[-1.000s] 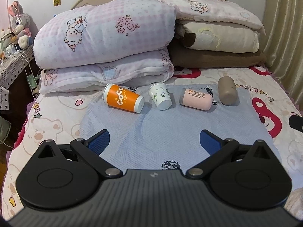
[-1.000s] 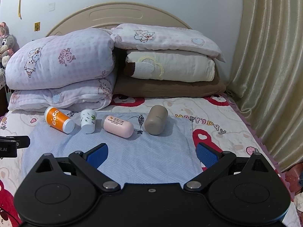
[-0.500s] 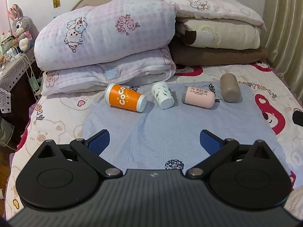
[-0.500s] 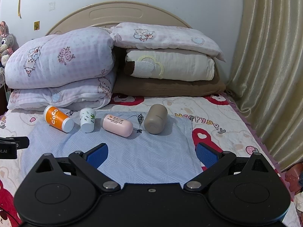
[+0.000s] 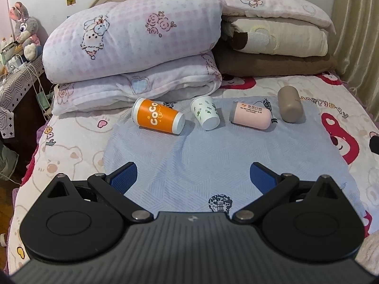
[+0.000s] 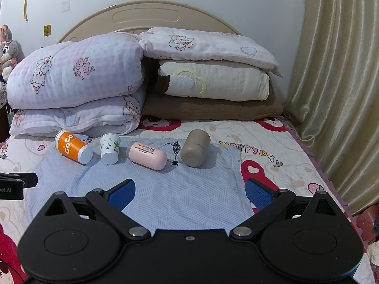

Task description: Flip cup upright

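Four cups lie on their sides in a row on a light blue cloth point(image 5: 213, 161) on the bed. From left to right: an orange CoCo cup point(image 5: 158, 119) point(image 6: 73, 148), a small white leaf-print cup point(image 5: 205, 115) point(image 6: 109, 148), a pink cup point(image 5: 251, 115) point(image 6: 148, 155) and a taupe cup point(image 5: 290, 107) point(image 6: 195, 151). My left gripper point(image 5: 193, 175) is open and empty above the near part of the cloth. My right gripper point(image 6: 189, 193) is open and empty, also short of the cups. The left gripper's edge shows in the right wrist view point(image 6: 14, 184).
Folded quilts and pillows point(image 5: 132, 47) point(image 6: 213, 80) are stacked right behind the cups against the headboard. A curtain point(image 6: 336, 94) hangs at the right. A bedside table with a plush rabbit point(image 5: 24, 33) stands at the left. The bed edge lies on both sides.
The left wrist view has lifted and shifted slightly, so the cups sit a little lower and closer. The right wrist view is almost unchanged. Both grippers stay open; no cup has moved.
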Motion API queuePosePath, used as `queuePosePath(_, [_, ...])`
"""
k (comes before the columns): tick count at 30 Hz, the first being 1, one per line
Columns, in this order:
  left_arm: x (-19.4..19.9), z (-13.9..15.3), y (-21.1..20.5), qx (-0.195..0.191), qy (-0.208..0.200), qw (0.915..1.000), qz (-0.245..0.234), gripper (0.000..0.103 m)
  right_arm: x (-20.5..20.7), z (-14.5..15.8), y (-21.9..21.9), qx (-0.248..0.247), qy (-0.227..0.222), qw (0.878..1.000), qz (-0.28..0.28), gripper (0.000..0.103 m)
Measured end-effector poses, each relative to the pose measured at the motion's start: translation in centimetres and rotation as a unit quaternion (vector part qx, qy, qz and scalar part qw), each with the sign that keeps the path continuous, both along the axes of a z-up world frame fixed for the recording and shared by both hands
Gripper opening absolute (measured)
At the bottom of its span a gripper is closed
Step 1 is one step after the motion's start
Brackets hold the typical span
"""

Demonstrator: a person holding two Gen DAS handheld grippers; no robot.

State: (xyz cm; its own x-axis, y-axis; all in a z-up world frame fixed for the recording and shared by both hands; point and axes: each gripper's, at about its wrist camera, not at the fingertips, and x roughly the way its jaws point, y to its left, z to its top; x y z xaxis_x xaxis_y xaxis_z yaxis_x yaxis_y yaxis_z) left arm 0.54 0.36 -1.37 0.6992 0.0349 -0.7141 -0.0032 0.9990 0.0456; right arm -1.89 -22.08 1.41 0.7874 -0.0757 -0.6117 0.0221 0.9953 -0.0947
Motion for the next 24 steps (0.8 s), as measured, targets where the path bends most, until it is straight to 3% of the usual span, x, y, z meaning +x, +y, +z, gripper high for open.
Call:
queuePosePath(16, [0.0, -0.3, -0.2, 0.005, 0.004, 0.9999, -0.010, 0.103, -0.1, -0.4, 0.2, -0.004, 0.005, 1.000, 0.021, 0.101])
queuePosePath(20, [0.8, 0.1, 0.1, 0.001, 0.006, 0.9996, -0.027, 0.103, -0.1, 0.3, -0.1, 0.007, -0.018, 0.996, 0.087, 0.101])
queuePosePath(24, [2.3, 0.7, 0.9, -0.027, 0.009, 0.9984, -0.049, 0.103, 0.7, 1.6, -0.5, 0.018, -0.043, 0.983, 0.180, 0.101])
